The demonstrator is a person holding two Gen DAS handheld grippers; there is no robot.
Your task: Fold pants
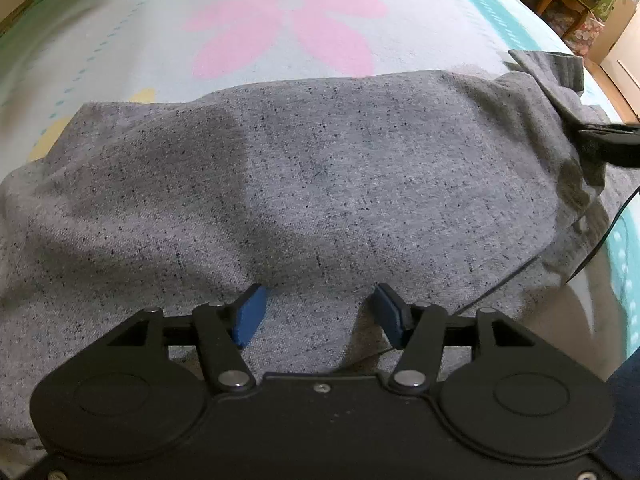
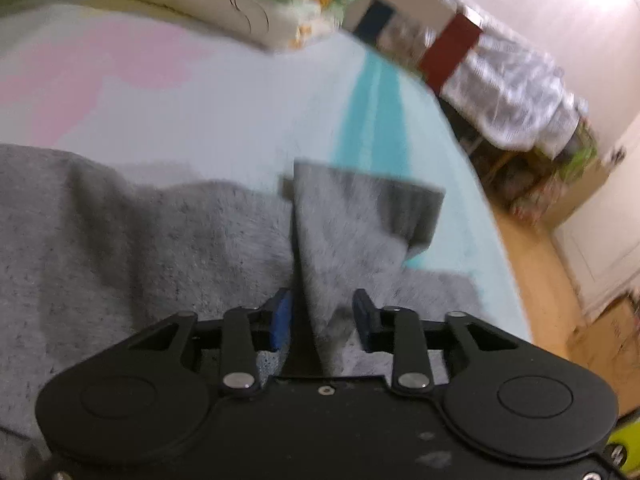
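Note:
Grey speckled pants (image 1: 320,180) lie spread across a flowered bedspread (image 1: 280,20). My left gripper (image 1: 320,312) hovers over the near part of the cloth, open, with nothing between its blue pads (image 1: 250,316). At the right edge my right gripper (image 1: 580,132) pinches the leg end, whose darker cuff (image 1: 552,68) stands lifted off the bed. In the blurred right wrist view, my right gripper (image 2: 322,312) has a raised fold of the pants (image 2: 120,240) between its fingers, running taut up to the cuff (image 2: 400,208).
A stack of folded quilts (image 2: 240,0) sits at the head of the bed. The bed's right edge drops to a wooden floor (image 2: 532,260), with a cloth-covered table (image 2: 512,92) and a cardboard box (image 2: 612,340) beyond. A thin black cable (image 1: 600,248) crosses the pants' right side.

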